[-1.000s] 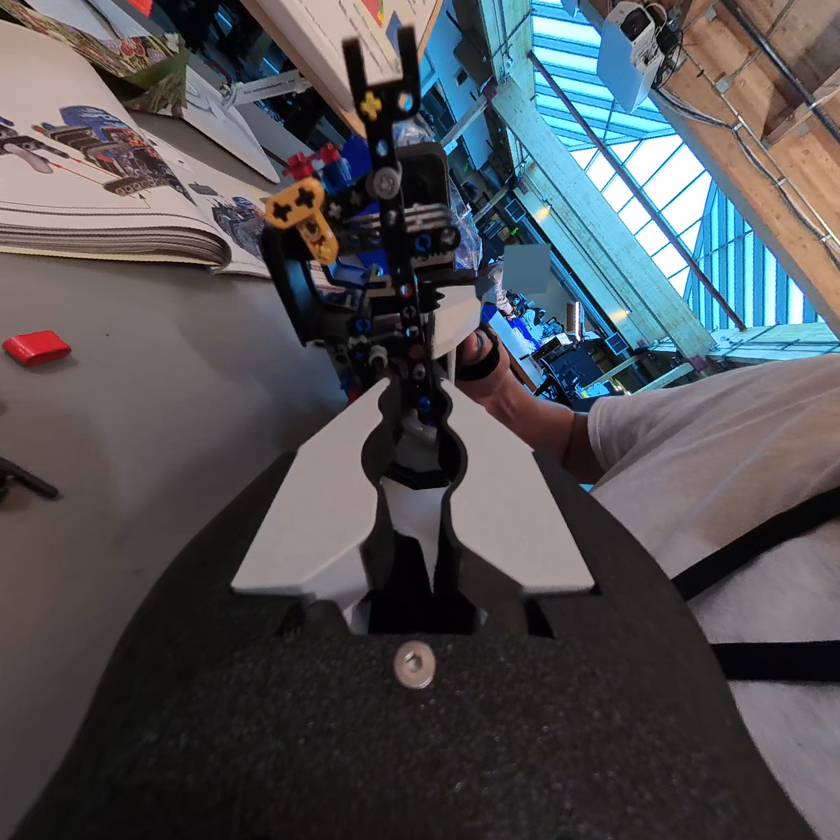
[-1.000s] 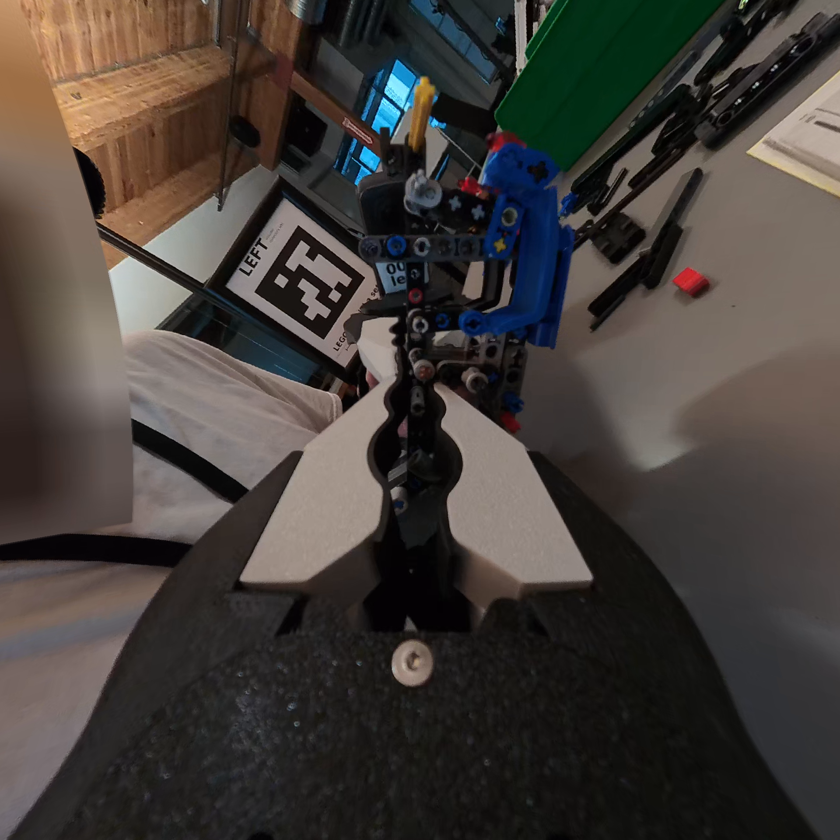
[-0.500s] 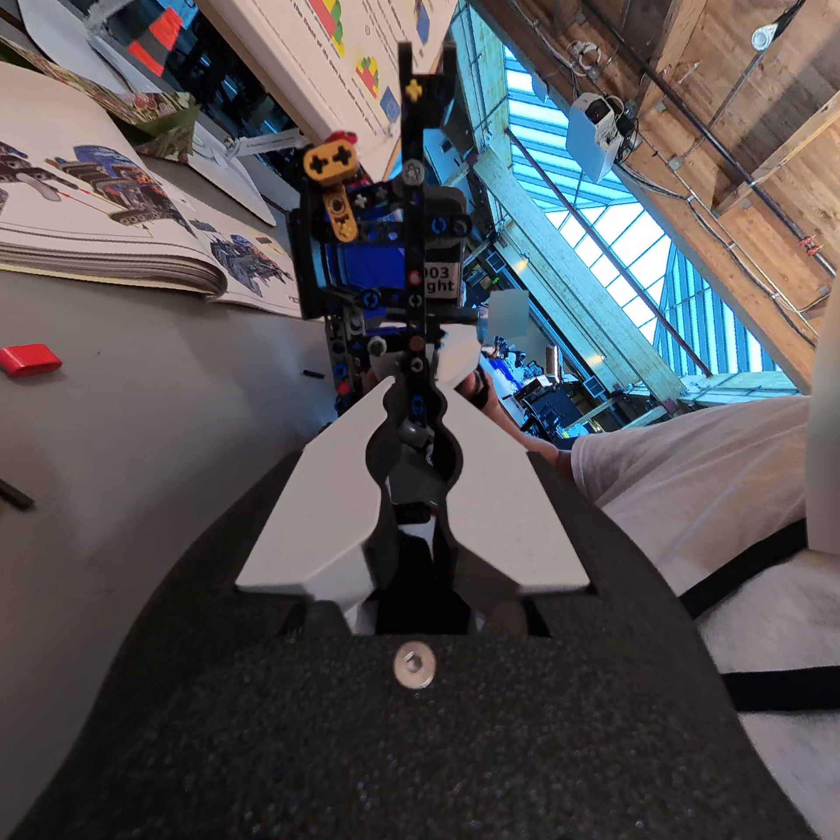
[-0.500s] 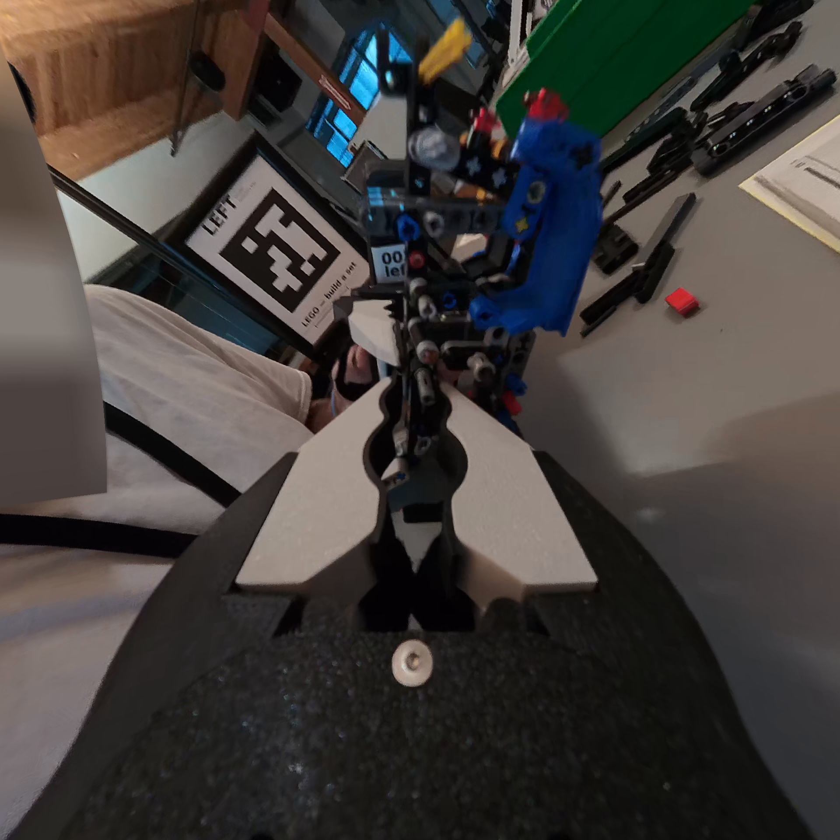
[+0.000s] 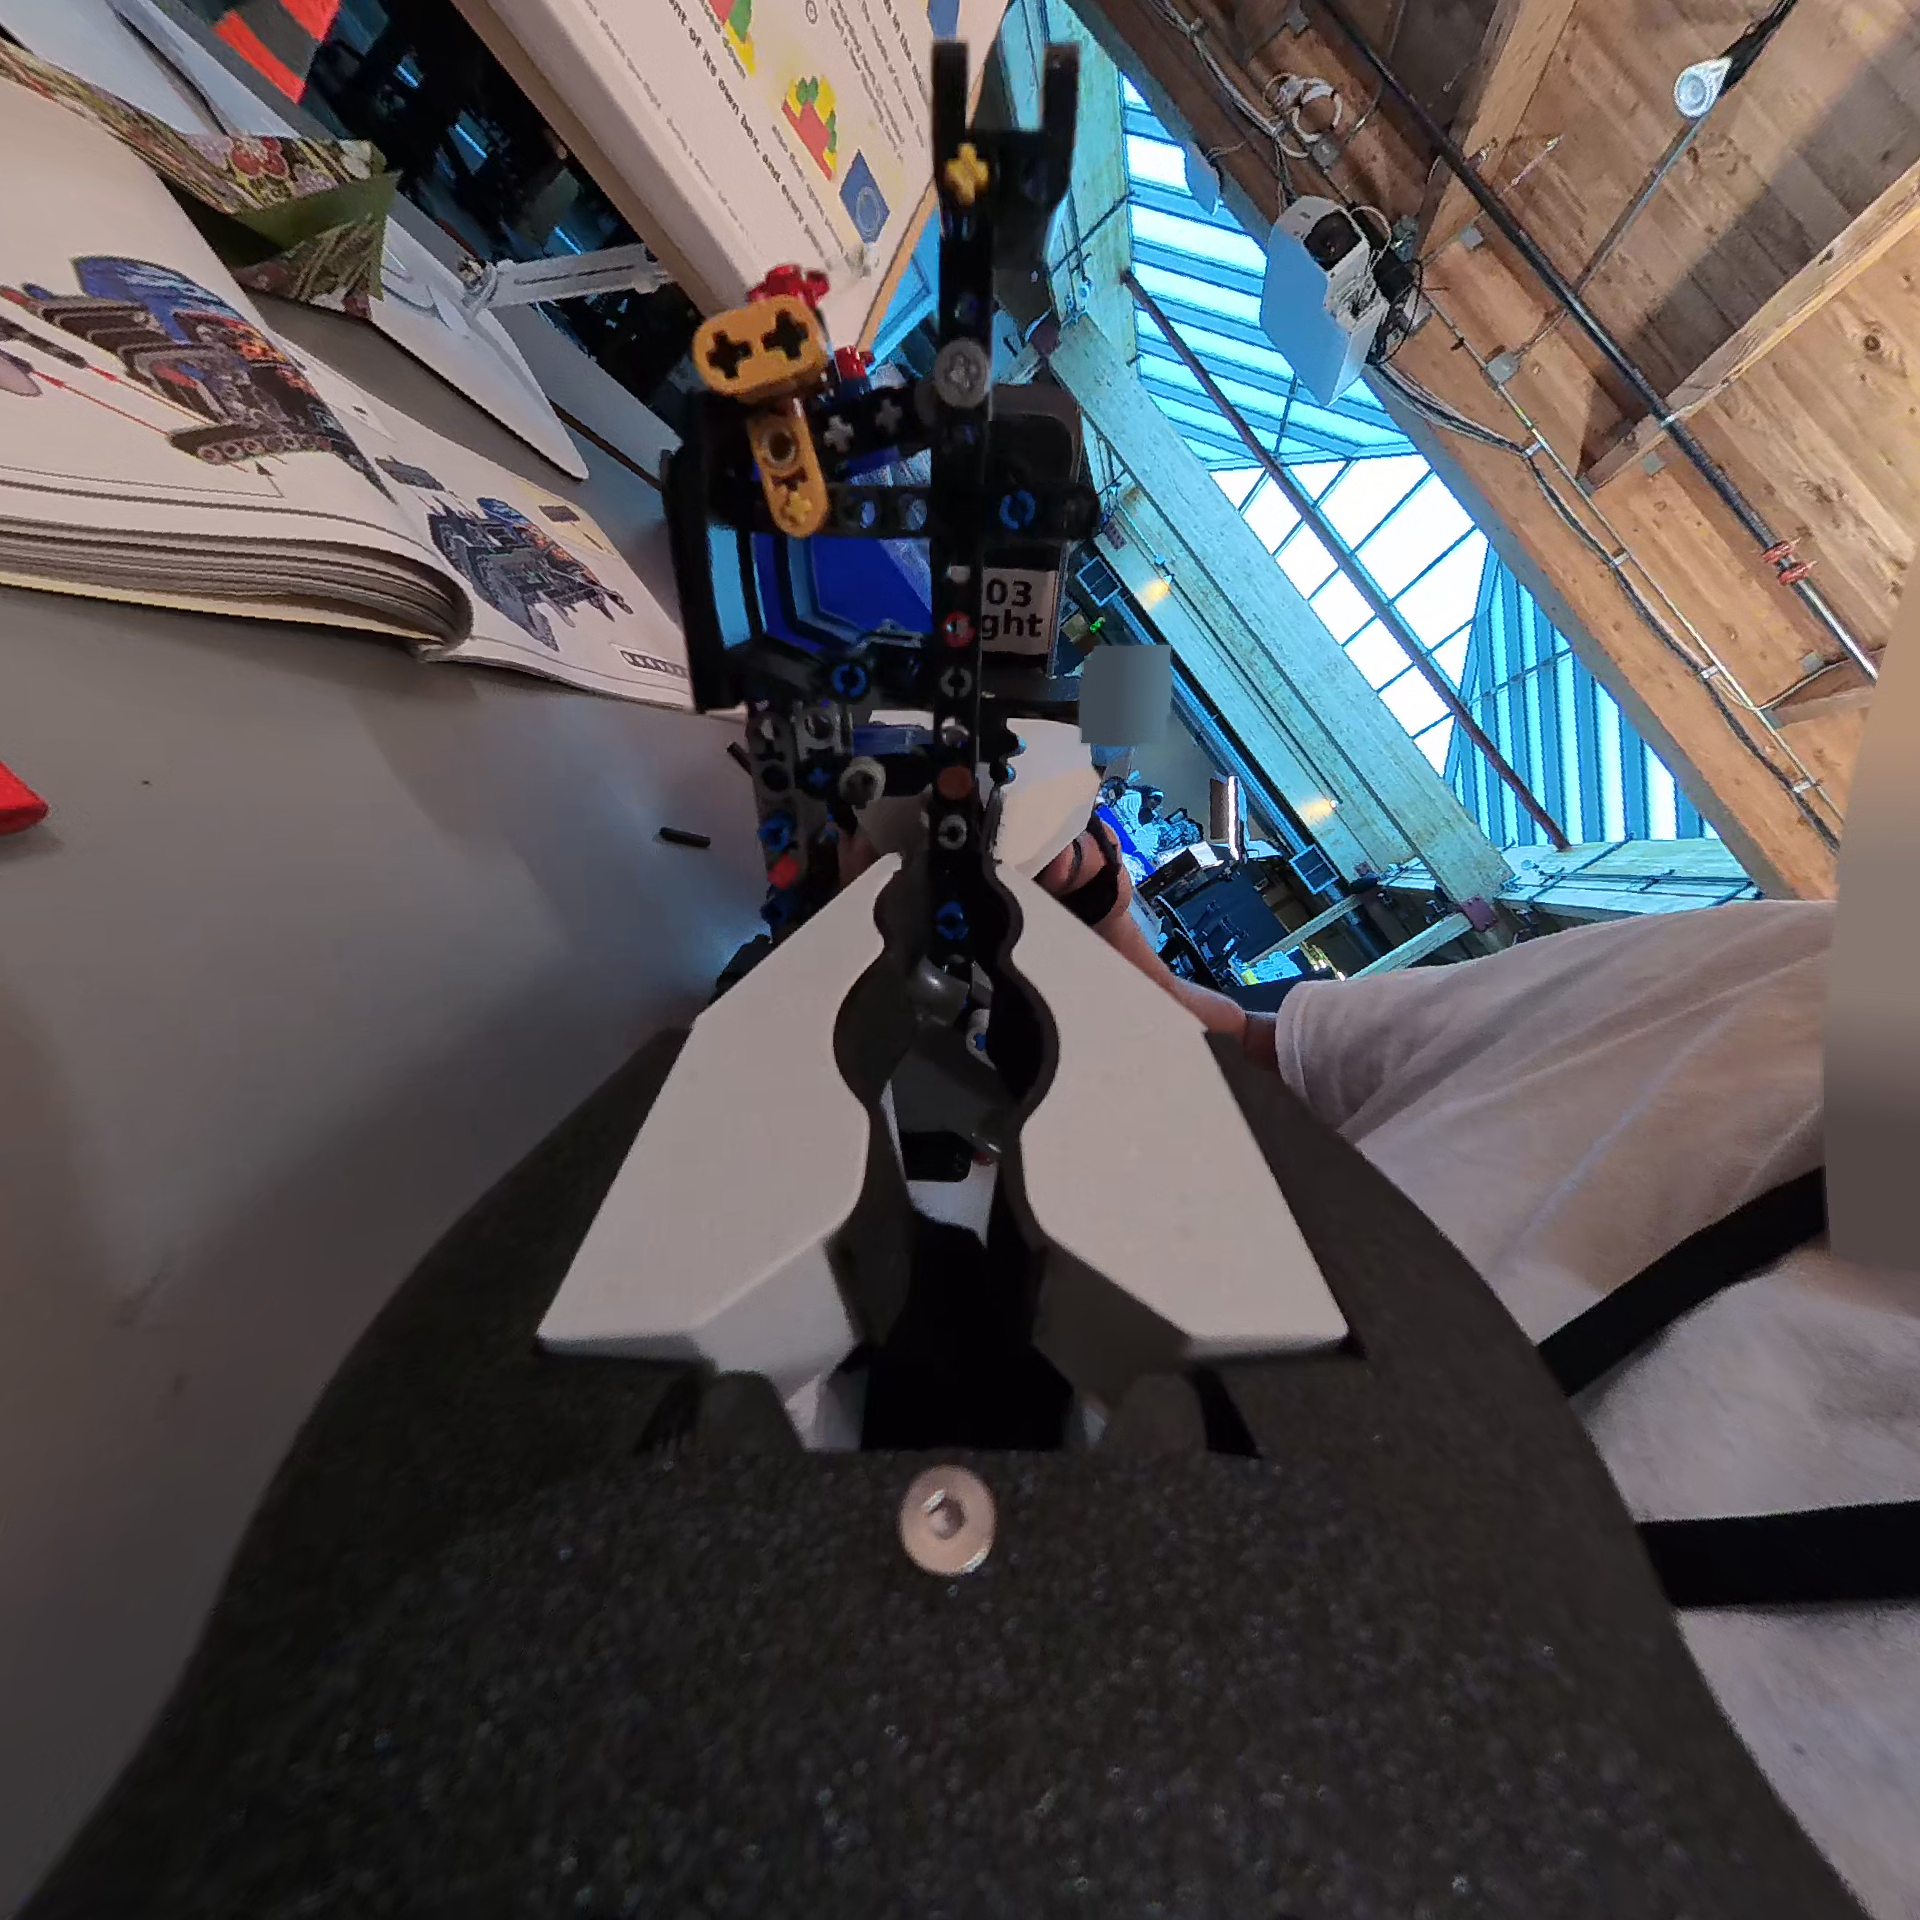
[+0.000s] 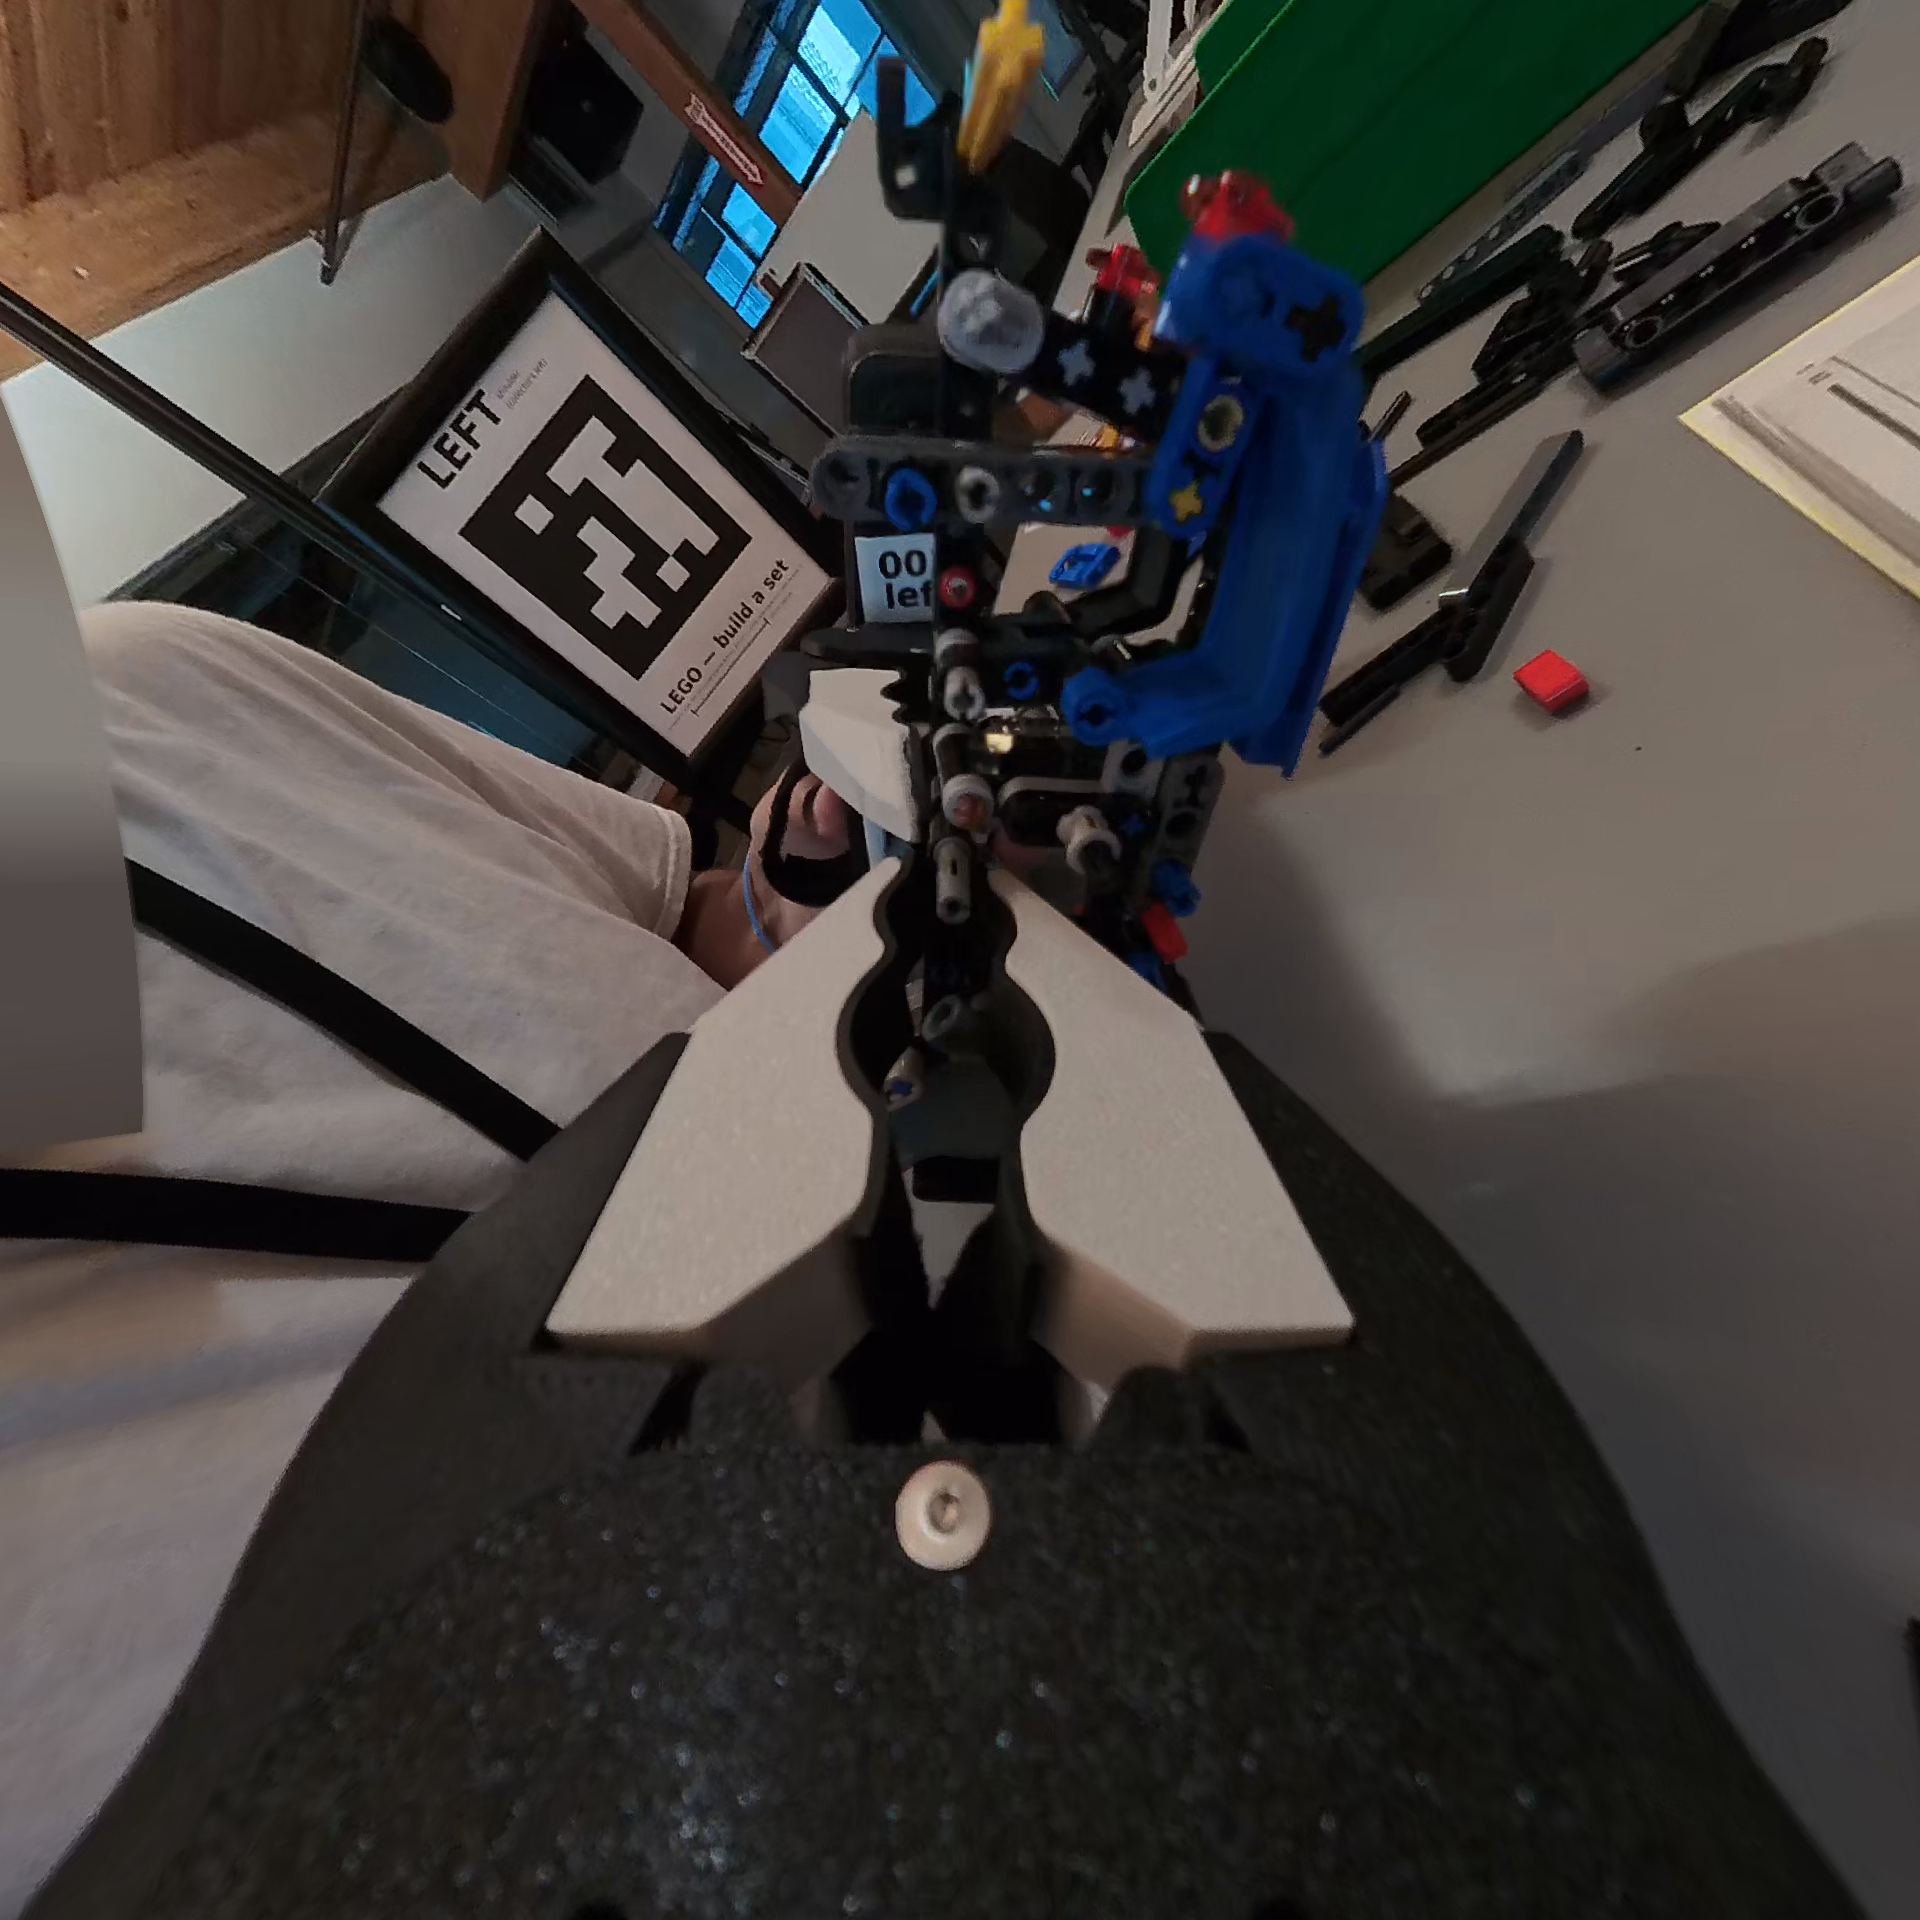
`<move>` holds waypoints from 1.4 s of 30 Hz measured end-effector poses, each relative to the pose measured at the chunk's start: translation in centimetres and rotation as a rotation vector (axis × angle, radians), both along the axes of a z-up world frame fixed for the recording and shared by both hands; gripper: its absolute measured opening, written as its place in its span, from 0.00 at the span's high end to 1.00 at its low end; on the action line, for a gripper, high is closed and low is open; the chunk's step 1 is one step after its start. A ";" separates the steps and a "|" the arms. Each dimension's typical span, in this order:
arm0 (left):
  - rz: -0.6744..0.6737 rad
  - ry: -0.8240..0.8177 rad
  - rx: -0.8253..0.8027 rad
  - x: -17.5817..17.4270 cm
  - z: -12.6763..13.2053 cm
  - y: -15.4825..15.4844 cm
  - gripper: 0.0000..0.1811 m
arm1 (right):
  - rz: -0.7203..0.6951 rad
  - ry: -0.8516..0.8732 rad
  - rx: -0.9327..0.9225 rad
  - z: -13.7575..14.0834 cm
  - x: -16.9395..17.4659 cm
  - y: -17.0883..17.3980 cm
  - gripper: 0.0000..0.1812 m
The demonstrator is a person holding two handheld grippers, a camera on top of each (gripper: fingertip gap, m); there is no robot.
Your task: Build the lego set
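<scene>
A half-built lego model (image 5: 883,582) of black beams, blue panels and a yellow connector (image 5: 764,348) is held between my two grippers just above the grey table (image 5: 312,935). My left gripper (image 5: 951,883) is shut on the lower end of the model's long black beam (image 5: 961,416). My right gripper (image 6: 951,883) is shut on the same black beam (image 6: 951,644) from the opposite side, with the blue panel (image 6: 1268,499) to its right. Each view shows a white finger of the other gripper behind the model, in the left wrist view (image 5: 1049,800) and the right wrist view (image 6: 857,748).
An open instruction book (image 5: 208,416) lies at the left, with a small black pin (image 5: 686,834) near it. Loose black beams (image 6: 1507,582), a red brick (image 6: 1550,681), a green box (image 6: 1403,125) and a paper sheet (image 6: 1829,436) lie at the right. The person's white-sleeved arm (image 6: 364,831) is close by. Both grippers' tips are close together, under 4 cm apart. The red brick (image 6: 1550,681) is about 12 centimeters from both grippers' fingertips.
Both grippers have turned with the model, so it stands more upright in view. My left fingers closed tighter on the beam. My right fingers eased a little and closed on it again.
</scene>
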State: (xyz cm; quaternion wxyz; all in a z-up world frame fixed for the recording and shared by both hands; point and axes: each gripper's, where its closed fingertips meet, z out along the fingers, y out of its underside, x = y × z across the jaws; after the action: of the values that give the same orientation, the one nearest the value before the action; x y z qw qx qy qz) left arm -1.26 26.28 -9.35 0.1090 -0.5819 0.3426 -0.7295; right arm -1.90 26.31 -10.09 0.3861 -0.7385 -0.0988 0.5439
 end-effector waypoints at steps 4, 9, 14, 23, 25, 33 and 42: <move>-0.007 -0.011 -0.014 0.0 0.2 -0.1 0.97 | 0.006 -0.005 -0.001 0.1 -0.1 -0.1 0.96; -0.004 -0.017 -0.019 0.0 0.2 -0.1 0.97 | 0.011 0.010 -0.010 0.2 -0.2 -0.1 0.96; 0.004 -0.007 -0.015 0.0 0.1 0.0 0.97 | 0.016 0.009 -0.025 0.0 -0.3 0.0 0.97; -0.062 0.067 0.099 0.2 -0.9 -0.5 0.97 | 0.060 -0.134 -0.026 -0.9 0.2 -0.6 0.97; -0.068 0.060 0.101 0.1 -0.8 -0.5 0.97 | 0.083 -0.130 -0.033 -0.9 0.1 -1.0 0.97; -0.049 0.029 0.107 0.0 -0.4 0.1 0.97 | 0.035 0.002 -0.046 -0.1 0.3 -0.2 0.93; -0.036 0.034 0.099 0.1 -0.6 -0.1 0.97 | 0.018 -0.006 -0.043 -0.4 0.5 -0.2 0.97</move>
State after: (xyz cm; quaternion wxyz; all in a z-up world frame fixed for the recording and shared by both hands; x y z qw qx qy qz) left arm -1.19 26.14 -9.93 0.1187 -0.5817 0.3906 -0.7036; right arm -1.40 26.11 -10.45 0.3648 -0.7475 -0.0948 0.5469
